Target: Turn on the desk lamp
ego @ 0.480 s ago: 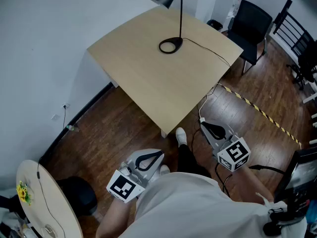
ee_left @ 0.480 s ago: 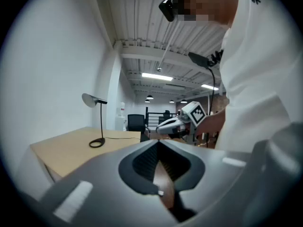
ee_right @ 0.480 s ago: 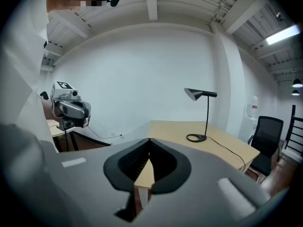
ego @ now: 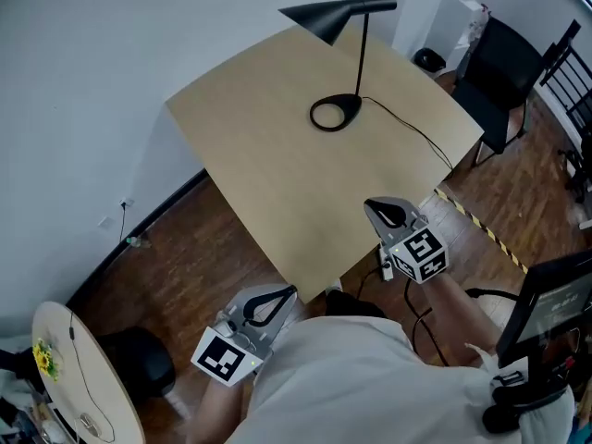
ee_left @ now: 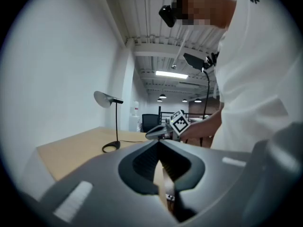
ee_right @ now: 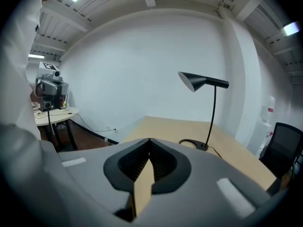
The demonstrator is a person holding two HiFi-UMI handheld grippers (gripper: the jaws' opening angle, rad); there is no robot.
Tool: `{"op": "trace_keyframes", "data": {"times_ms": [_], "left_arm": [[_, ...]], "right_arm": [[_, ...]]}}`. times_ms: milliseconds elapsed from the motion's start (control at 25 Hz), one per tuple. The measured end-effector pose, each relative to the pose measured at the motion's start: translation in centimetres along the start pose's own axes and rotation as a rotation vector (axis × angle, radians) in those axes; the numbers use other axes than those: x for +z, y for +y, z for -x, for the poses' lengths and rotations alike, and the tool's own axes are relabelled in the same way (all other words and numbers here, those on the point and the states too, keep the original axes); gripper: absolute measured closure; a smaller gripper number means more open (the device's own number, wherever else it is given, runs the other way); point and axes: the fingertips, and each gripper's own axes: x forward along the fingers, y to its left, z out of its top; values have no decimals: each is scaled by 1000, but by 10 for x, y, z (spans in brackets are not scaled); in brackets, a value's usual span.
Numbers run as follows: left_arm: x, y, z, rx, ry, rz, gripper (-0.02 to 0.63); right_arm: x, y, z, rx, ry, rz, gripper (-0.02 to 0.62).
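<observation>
A black desk lamp [ego: 360, 58] stands on the far part of the light wooden table [ego: 268, 146], its cone shade [ego: 324, 17] unlit and its ring base [ego: 335, 113] flat on the top. Its cord [ego: 416, 132] runs off the right edge. My right gripper [ego: 372, 206] hovers at the table's near right edge, shut and empty, pointing toward the lamp [ee_right: 208, 108]. The right gripper's tips [ee_right: 149, 140] meet. My left gripper [ego: 289, 293] hangs lower beside my body, off the table, also shut and empty [ee_left: 158, 141]. It sees the lamp [ee_left: 113, 122] and the right gripper [ee_left: 165, 130].
A black chair [ego: 504, 72] stands beyond the table's right corner. Yellow-black tape [ego: 481, 215] crosses the wooden floor. A round table [ego: 83, 377] with cluttered items is at lower left. A monitor [ego: 555, 303] is at right. A device on a stand [ee_right: 47, 86] is by the wall.
My right gripper has risen and moved forward from beside the table to its near right edge. The left gripper has hardly moved. The head view has shifted slightly.
</observation>
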Motion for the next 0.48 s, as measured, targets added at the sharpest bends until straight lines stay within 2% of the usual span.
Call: {"op": "trace_keyframes", "data": {"times_ms": [240, 480], "left_arm": [[12, 36, -40, 73, 23, 42, 589], [12, 62, -59, 153, 60, 92, 589]], "right_arm": [[-6, -80, -75, 27, 40, 23, 592], [-21, -143, -152, 23, 79, 52, 592]]}}
